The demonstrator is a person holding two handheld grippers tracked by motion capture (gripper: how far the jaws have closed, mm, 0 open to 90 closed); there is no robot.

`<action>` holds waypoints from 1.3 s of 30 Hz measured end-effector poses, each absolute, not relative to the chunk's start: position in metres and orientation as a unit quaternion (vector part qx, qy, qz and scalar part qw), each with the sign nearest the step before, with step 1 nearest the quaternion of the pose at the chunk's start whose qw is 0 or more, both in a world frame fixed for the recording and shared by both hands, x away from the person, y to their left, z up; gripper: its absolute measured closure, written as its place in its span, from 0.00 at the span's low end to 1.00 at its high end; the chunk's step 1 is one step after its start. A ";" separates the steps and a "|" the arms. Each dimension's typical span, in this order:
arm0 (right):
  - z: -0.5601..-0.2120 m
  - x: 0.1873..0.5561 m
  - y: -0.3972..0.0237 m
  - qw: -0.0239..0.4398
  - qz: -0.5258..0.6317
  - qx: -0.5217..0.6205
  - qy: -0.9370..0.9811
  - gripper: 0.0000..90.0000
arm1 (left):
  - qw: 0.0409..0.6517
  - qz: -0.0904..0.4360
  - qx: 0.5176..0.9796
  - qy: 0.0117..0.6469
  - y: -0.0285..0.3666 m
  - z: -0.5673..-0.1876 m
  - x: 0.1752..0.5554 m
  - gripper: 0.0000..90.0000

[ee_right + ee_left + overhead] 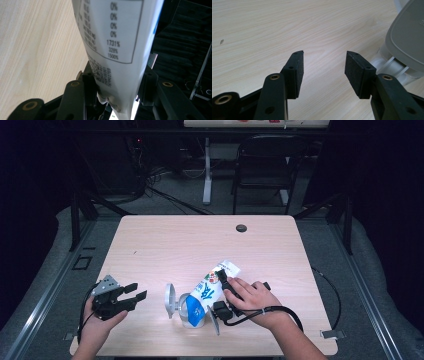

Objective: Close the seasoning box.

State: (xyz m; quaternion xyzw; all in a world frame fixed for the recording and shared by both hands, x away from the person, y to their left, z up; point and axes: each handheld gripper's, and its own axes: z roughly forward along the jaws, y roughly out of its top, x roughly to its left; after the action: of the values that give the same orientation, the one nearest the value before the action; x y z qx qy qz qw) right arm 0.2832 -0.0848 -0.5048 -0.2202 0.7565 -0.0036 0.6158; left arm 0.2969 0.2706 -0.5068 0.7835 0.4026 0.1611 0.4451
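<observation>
Between the right tongs point(117, 87), pouch point(112, 37) reads "1731%".

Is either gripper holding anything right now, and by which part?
The right gripper clamps the white carton by its upper end. The left gripper is open and holds nothing.

The table point(165, 240) was pale wood with a fine, light grain. The carton point(212, 287) was white with a blue lower part, white characters on the blue and small red and green marks near its top; its side panel point(113, 32) carried black print in a black-lined box. Both grippers point(135, 296) point(226, 285) were black. The stand point(409, 37) was grey and white
</observation>
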 end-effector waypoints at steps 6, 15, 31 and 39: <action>-0.507 0.283 -0.086 0.619 0.006 -0.225 0.752 0.66 | 0.445 0.161 0.783 0.403 0.271 -0.507 0.297 0.56; -0.508 0.281 -0.086 0.624 -0.003 -0.226 0.748 0.67 | 0.445 0.161 0.783 0.403 0.270 -0.507 0.297 0.56; -0.509 0.280 -0.085 0.631 -0.008 -0.230 0.741 0.67 | 0.445 0.161 0.784 0.402 0.270 -0.507 0.297 0.56; -0.510 0.280 -0.084 0.636 -0.010 -0.230 0.736 0.68 | 0.446 0.162 0.781 0.405 0.270 -0.508 0.297 0.56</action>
State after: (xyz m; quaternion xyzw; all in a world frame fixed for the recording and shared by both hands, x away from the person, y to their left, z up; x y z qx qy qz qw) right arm 0.2796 -0.0843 -0.5103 -0.2300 0.7362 -0.0101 0.6363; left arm 0.2970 0.2705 -0.5077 0.7813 0.4053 0.1618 0.4462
